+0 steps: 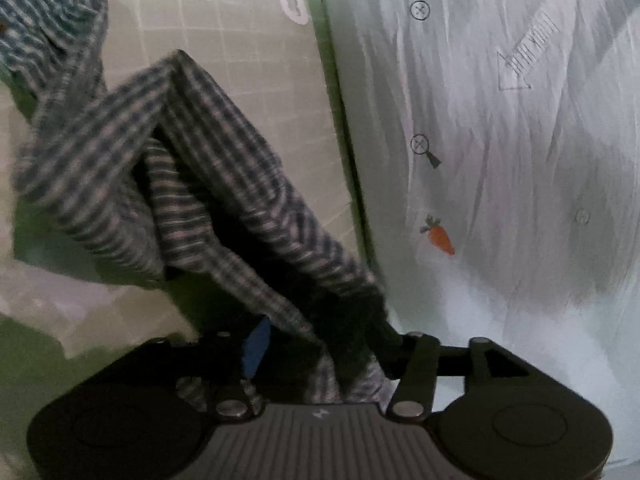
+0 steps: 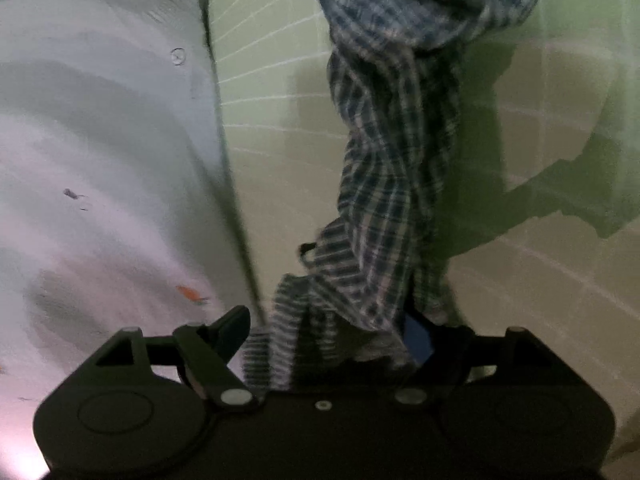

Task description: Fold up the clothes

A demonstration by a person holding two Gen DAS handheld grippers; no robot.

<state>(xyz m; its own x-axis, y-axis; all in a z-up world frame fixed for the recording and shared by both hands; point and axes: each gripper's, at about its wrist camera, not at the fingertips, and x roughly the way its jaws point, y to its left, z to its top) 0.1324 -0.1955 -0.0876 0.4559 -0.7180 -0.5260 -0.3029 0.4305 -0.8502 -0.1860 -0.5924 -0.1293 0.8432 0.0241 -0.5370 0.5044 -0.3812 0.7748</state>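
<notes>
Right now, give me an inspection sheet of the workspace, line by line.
Surface: green gridded mat, shadowed under the hanging cloth.
Job's things: blue plaid garment, bunched and twisted, lifted off the mat.
Clutter: white shirt with carrot print beside the mat.
Grippers: left gripper shut on the plaid garment; right gripper gripping the same garment.
Cables: nothing seen.
Surroundings: too dark and blurred to tell.
</notes>
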